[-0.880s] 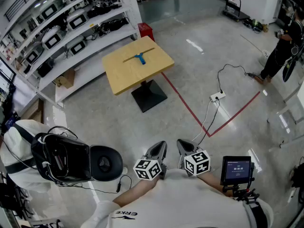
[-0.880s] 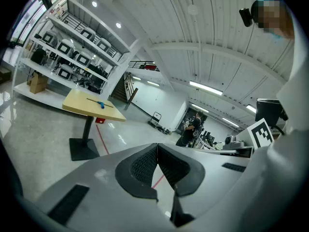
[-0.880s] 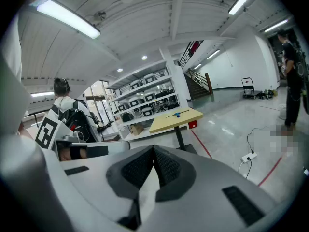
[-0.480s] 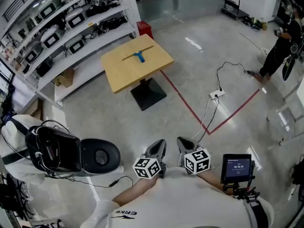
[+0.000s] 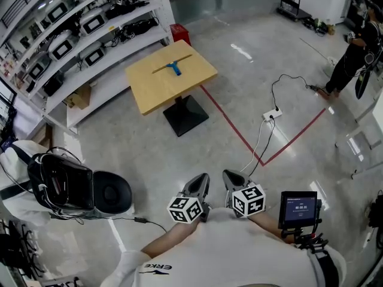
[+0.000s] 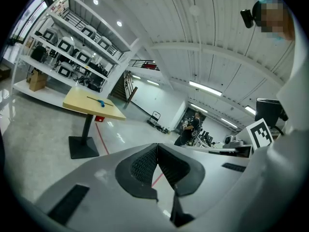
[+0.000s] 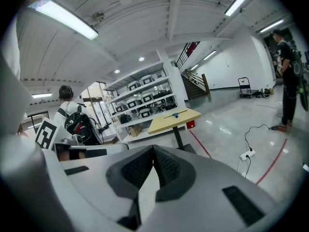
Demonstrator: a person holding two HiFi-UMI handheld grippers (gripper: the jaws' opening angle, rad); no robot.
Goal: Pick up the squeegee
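The squeegee point(image 5: 174, 66), a thin bar with a blue handle, lies on a square yellow table point(image 5: 157, 86) far ahead across the floor. It also shows small in the left gripper view point(image 6: 100, 101) and in the right gripper view point(image 7: 175, 114). My left gripper point(image 5: 198, 185) and right gripper point(image 5: 231, 178) are held side by side close to my body, both far from the table. Each has its jaws shut with nothing between them point(image 6: 157, 148) point(image 7: 153, 149).
White shelving point(image 5: 90, 23) with equipment stands behind the table. A person with a black backpack point(image 5: 57, 190) stands at my left. A red floor line point(image 5: 239, 139), a white power strip point(image 5: 271, 114) with cables, and another person point(image 5: 350, 58) are at the right.
The table and squeegee have slid slightly up and left in the head view. The person with the backpack at left has shifted further left and down. Both grippers stay shut and side by side.
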